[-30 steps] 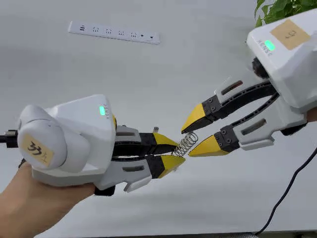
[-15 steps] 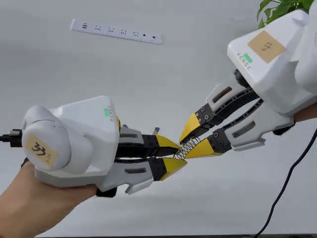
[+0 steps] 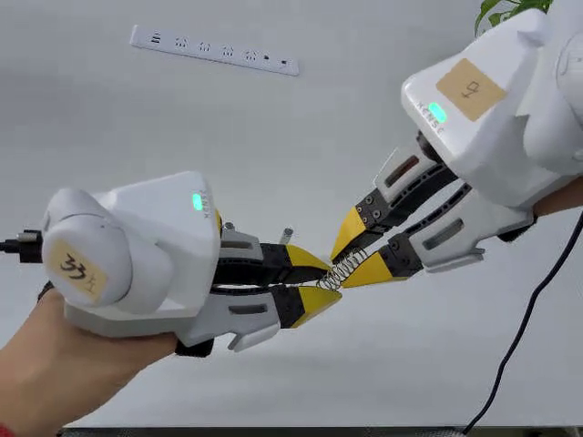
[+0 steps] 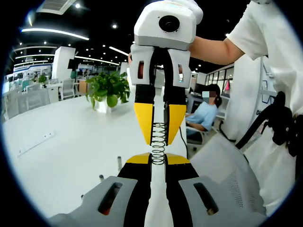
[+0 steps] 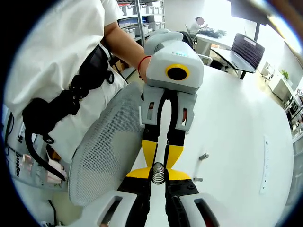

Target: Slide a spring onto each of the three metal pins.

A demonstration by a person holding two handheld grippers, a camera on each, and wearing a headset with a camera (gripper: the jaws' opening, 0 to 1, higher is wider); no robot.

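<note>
Spring transfer held in the air above the table (image 3: 137, 137). The spring (image 3: 344, 269) spans the gap between the two tools and touches nothing else. The left gripper (image 3: 326, 284) has its fingers drawn together on the near end of the coil, which fixes that end and sets the axis. The right gripper (image 3: 351, 267) meets it nose to nose, its fingers closed lightly across the far coils. In the left gripper view the spring (image 4: 158, 142) runs straight from the left gripper (image 4: 158, 160) into the right gripper (image 4: 159, 137), so the opposed pose evidently keeps the coil from buckling. Whether a pin lies inside the coil cannot be told. Two metal pins (image 3: 287, 237) stand upright on the table just behind the left fingers, still bare, so most of the task appears to remain.
</note>
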